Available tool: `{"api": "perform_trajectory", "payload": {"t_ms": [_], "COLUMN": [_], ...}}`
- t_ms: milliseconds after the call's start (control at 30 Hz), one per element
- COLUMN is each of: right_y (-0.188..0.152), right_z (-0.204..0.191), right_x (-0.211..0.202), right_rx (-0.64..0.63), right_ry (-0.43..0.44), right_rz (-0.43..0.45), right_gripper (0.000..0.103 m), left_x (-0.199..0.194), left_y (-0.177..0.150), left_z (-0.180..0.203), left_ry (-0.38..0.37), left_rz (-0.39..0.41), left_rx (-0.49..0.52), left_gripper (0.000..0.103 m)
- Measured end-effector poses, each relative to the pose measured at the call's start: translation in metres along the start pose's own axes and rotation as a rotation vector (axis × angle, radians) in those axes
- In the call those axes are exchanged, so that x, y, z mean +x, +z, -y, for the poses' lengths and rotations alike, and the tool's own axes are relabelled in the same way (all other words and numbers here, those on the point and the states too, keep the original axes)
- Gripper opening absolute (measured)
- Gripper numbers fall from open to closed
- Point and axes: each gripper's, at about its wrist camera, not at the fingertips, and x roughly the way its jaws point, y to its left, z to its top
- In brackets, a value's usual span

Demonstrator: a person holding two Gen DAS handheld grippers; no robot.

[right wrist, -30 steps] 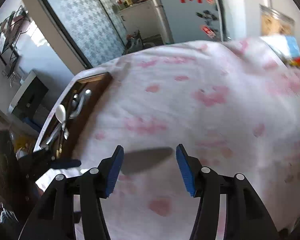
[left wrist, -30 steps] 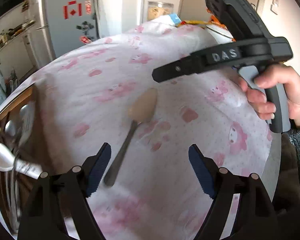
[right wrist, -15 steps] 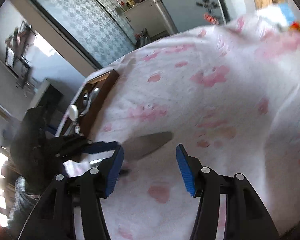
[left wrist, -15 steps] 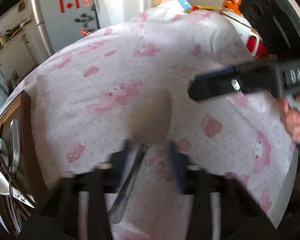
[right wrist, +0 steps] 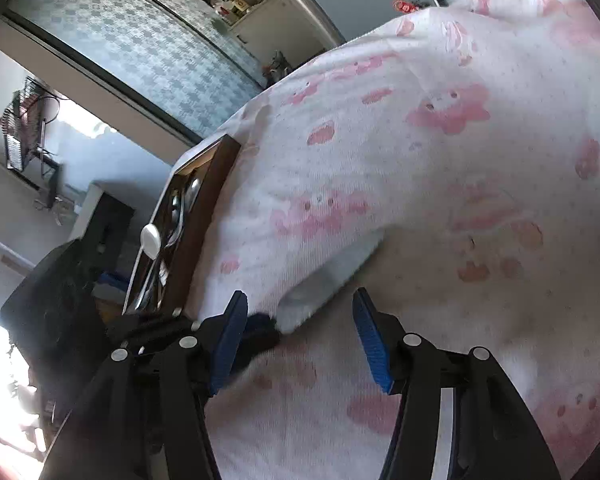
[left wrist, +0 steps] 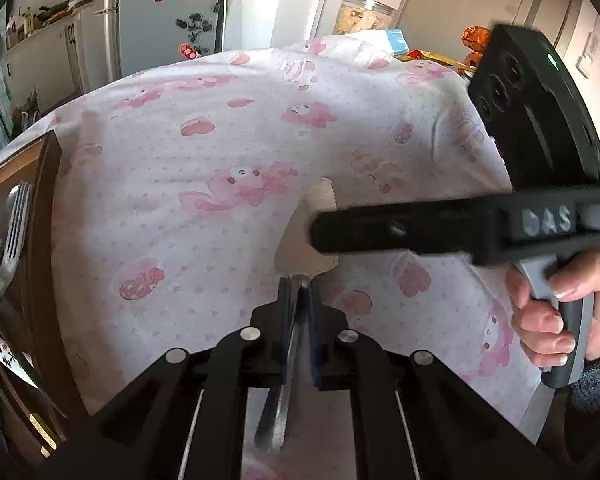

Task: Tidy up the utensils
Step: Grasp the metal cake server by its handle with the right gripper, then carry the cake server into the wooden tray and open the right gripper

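Place: home kitchen
Evidence: grey magnet-covered fridge (left wrist: pixel 168 20); pink cartoon-print tablecloth (left wrist: pixel 220 140) on counter; dark wooden cutlery tray (left wrist: pixel 48 216)

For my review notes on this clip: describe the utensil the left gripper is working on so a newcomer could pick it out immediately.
Start at the white tablecloth with pink cartoon prints that covers the table. On it, just right of the dark wooden utensil tray, lies a metal server with a serrated blade edge. It is the only utensil outside the tray, and the left gripper is shut on its handle.
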Motion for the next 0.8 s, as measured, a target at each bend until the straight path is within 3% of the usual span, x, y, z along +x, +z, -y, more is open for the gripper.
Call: {"api": "perform_trajectory", "payload": {"t_ms": [67, 133, 200, 300, 333, 400, 633, 700, 800], "right_y": [0.004, 0.007, 0.007, 0.007, 0.007, 0.008, 0.011, 0.011, 0.012], "right_z": [-0.004, -0.009, -0.006, 0.001, 0.001, -0.001, -0.02, -0.025, -0.03], "right_x": [0.005, 0.011, 0.016, 0.015, 0.012, 0.004, -0.033, -0.041, -0.046], "right_rx": [-0.006, -0.028, -0.032, -0.018, -0.015, -0.015, -0.039, -0.04, -0.042], "right_ry": [-0.034, -0.086, -0.118, -0.068, -0.059, -0.052, 0.006, 0.006, 0.004], "right_rz": [0.019, 0.033, 0.054, 0.08, 0.092, 0.115, 0.197, 0.213, 0.221], "right_gripper": [0.054, 0.027, 0.012, 0.009, 0.007, 0.005, 0.0, 0.0, 0.0], "left_x": [-0.001, -0.002, -0.001, -0.003, -0.004, -0.013, -0.024, -0.029, -0.035], "left_y": [-0.002, -0.003, -0.005, -0.007, -0.007, -0.008, -0.008, -0.008, -0.005], "left_z": [0.001, 0.002, 0.002, 0.003, 0.004, 0.007, 0.02, 0.022, 0.029], "left_ry": [0.004, 0.009, 0.001, 0.003, 0.008, 0.018, -0.04, -0.112, -0.146], "left_rz": [0.005, 0.011, 0.018, 0.025, 0.026, 0.053, 0.066, 0.092, 0.118], "left_rx": [0.004, 0.018, 0.011, 0.008, 0.006, 0.005, -0.019, -0.051, -0.056], "left_gripper": [0.009, 0.01, 0.013, 0.021, 0.041, 0.057, 0.061, 0.061, 0.064]}}
